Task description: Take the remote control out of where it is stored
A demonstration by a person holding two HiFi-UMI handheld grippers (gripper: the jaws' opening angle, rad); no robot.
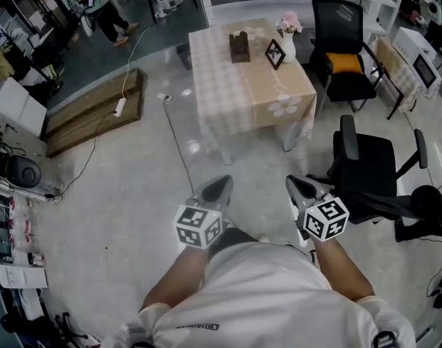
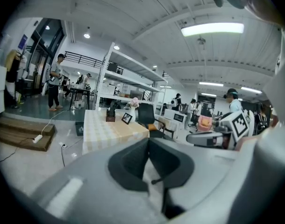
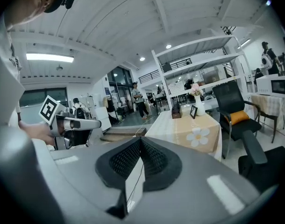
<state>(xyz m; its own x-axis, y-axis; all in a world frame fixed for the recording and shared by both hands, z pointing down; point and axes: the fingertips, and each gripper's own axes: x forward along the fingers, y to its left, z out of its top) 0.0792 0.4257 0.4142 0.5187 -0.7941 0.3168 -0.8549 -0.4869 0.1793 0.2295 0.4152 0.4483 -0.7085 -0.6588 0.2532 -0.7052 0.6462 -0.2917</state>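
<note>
No remote control shows in any view. A dark brown box (image 1: 240,47) stands on the far table (image 1: 235,93), beside a photo frame (image 1: 274,52) and a vase of pink flowers (image 1: 288,33); the same box (image 2: 110,115) (image 3: 175,112) appears small in both gripper views. My left gripper (image 1: 222,183) (image 2: 148,143) is shut with nothing in it, held at waist height over the floor well short of the table. My right gripper (image 1: 293,183) (image 3: 140,140) is shut and empty too, level with the left one and a hand's width to its right.
A black office chair (image 1: 366,169) stands close on my right, and another with an orange cushion (image 1: 344,60) at the table's right. A low wooden platform (image 1: 94,111) with a power strip (image 1: 120,107) lies to the left. A cable (image 1: 179,147) trails over the floor towards me.
</note>
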